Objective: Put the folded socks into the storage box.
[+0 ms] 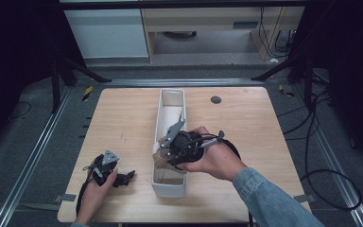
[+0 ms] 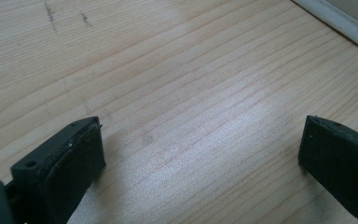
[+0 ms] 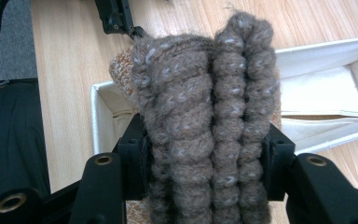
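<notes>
A long white fabric bin (image 1: 172, 97) stands lengthwise in the middle of the wooden table (image 1: 123, 118). Over its near end my right gripper (image 1: 168, 153) is shut on a folded brown-grey knitted piece (image 1: 159, 160). In the right gripper view the ribbed knit (image 3: 200, 93) is squeezed between both jaws of the right gripper (image 3: 205, 163), with the bin (image 3: 317, 93) below it. My left gripper (image 1: 127, 176) rests at the table's near left, apart from the bin. Its jaws stand wide open over bare wood in the left gripper view (image 2: 200, 154).
A small dark round disc (image 1: 216, 99) lies on the table at the far right of the bin. The bin's white edge (image 2: 340, 23) lies ahead-right of the left gripper. Black cables (image 1: 331, 179) loop on the floor to the right.
</notes>
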Demonstrator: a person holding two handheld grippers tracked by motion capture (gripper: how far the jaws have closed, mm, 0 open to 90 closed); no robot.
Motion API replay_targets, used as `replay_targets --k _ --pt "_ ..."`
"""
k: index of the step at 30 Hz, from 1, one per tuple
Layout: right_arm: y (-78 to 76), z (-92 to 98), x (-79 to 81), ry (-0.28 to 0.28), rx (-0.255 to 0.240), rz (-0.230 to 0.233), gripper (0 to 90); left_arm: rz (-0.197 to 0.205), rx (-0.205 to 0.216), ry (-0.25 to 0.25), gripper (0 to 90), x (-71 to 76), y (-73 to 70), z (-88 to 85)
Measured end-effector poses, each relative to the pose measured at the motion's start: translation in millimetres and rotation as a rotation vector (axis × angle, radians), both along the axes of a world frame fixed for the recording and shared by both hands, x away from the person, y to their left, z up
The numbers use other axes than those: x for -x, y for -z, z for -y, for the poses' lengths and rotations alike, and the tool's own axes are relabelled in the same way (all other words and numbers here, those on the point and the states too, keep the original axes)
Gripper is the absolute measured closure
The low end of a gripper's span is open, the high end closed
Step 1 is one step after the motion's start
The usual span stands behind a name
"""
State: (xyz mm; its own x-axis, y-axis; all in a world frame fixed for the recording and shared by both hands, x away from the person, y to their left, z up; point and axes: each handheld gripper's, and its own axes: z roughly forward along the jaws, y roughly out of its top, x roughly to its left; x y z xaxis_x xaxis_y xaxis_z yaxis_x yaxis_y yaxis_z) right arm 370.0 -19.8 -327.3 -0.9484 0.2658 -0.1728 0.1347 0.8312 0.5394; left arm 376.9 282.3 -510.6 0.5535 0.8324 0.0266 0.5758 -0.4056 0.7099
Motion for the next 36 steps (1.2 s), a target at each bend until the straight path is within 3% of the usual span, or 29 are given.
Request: replay_targets --k 15,36 --pt "-2.3 -2.2 3.3 -0.01 0.023 -0.002 48.6 -0.001 0.0 0.0 0.0 0.0 -0.1 0.0" --pt "21.0 -15.3 6.2 -0.041 0.083 -0.01 48.6 0.0 0.001 0.0 0.0 -0.1 0.1 0.0"
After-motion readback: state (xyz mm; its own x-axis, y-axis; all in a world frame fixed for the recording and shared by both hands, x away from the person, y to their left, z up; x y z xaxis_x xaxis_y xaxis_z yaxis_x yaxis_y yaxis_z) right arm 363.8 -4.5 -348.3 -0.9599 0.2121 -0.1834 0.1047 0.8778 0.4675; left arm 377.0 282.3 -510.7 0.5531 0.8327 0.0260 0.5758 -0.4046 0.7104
